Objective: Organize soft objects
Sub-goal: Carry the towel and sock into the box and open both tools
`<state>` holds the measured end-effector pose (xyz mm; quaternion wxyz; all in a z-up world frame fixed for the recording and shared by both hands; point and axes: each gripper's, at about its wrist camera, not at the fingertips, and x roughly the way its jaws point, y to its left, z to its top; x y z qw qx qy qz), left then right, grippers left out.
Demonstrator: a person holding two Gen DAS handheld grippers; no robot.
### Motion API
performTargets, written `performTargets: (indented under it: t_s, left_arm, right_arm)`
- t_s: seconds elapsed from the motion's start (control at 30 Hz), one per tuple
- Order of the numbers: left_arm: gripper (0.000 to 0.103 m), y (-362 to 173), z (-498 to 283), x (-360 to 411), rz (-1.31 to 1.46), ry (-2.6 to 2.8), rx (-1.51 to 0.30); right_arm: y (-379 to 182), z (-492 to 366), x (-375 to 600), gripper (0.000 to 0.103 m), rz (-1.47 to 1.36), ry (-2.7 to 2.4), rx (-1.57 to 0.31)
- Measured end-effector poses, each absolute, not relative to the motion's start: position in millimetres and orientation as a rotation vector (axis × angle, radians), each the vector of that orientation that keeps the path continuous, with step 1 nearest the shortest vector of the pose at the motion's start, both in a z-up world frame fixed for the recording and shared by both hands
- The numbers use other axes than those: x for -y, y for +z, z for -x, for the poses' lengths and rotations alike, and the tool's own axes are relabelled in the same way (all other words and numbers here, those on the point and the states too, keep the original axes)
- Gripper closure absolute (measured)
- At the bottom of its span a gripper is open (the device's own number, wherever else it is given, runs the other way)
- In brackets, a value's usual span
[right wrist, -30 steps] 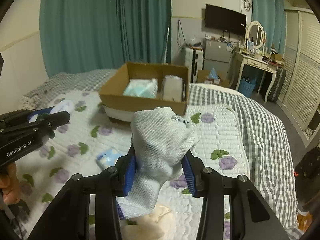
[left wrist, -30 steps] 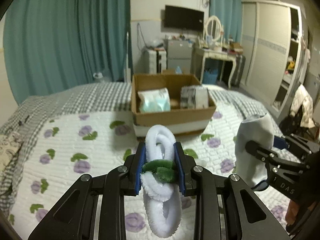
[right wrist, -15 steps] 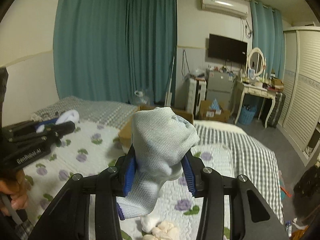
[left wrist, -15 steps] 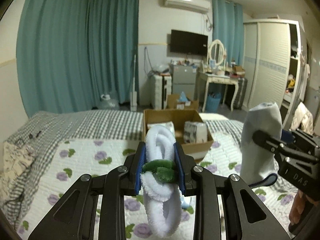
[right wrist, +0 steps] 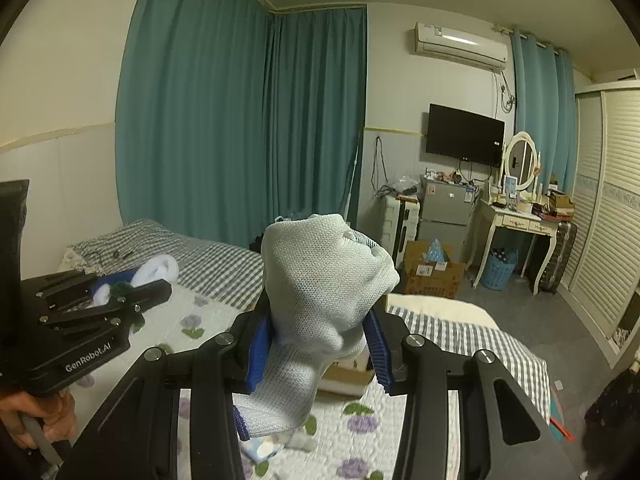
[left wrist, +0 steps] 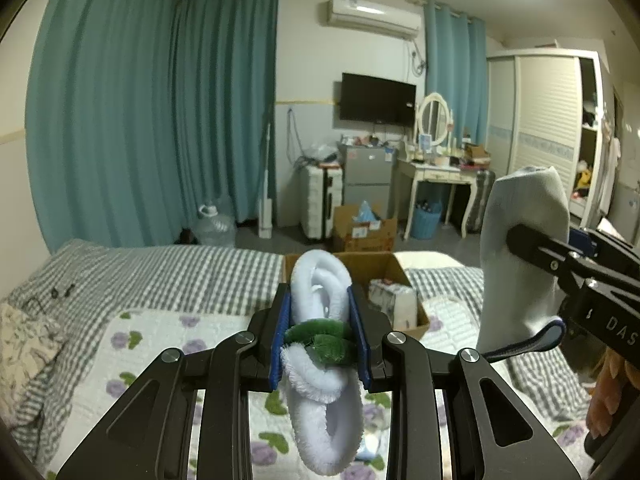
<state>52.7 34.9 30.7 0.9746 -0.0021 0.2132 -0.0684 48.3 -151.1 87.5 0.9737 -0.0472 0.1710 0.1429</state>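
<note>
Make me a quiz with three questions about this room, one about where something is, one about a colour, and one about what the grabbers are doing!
1. Where is the cardboard box?
A. on the bed
B. on the desk
C. in the wardrobe

2. What colour is the band around the white fluffy sock?
A. red
B. green
C. yellow

3. What is the right gripper doing?
A. hanging open
B. pinching a grey sock
C. holding a bottle

Answers: 1 A, the box sits on the quilt; 2 B, the band shows green between the blue pads; 3 B, its fingers squeeze the sock.

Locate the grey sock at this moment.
The grey sock is clamped in the right gripper, held up above the bed; in the left wrist view it shows at the right edge.
</note>
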Motion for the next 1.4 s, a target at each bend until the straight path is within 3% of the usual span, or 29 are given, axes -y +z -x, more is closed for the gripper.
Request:
performTargets:
  t_s: [0.57, 1.03, 1.4]
  left_arm:
    - [0.076, 14.9, -169.0, -27.4, 0.034, -0.151, -0.488]
    - [0.076, -54.3, -250.1, -8.7, 0.051, -0.219, -0.675]
    - [0.075, -102.9, -273.7, 5.6, 0.03, -0.25, -0.827]
  right_arm:
    - [76.6, -163.1, 144.3, 0.061, 0.122, 0.266, -0.372]
    - [-24.1, -266.5, 119.3, 0.059, 0.194, 0.346, -0.574]
    - [-98.0, -298.9, 115.2, 0.059, 0.254, 0.353, -0.738]
